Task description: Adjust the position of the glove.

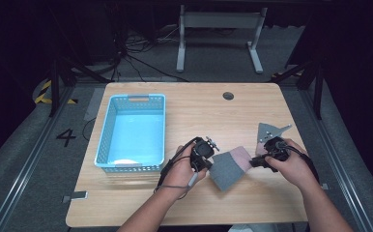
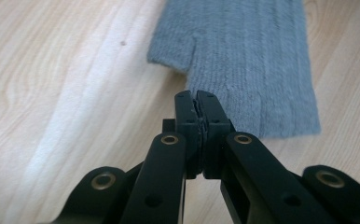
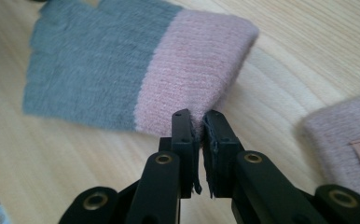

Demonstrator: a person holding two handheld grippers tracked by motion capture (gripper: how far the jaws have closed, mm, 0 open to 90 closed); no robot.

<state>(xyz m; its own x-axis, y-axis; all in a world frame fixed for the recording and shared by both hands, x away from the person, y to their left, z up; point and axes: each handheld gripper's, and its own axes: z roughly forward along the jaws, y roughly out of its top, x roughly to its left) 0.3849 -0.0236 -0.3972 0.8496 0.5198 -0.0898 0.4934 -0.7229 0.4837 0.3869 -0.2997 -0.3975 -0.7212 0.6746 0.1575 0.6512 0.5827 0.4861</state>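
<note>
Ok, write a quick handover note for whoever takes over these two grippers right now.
Left gripper: fingers shut on the grey edge of the glove.
Right gripper: fingers shut on the glove's pink cuff.
Glove: grey and pink, held between both grippers above the wooden table, right of the blue basket.
Second pink knit piece lies on the table beside the right gripper.
Done: both ends gripped.
Left: probably move the glove to the basket, which looks empty; then likely the second piece.
</note>
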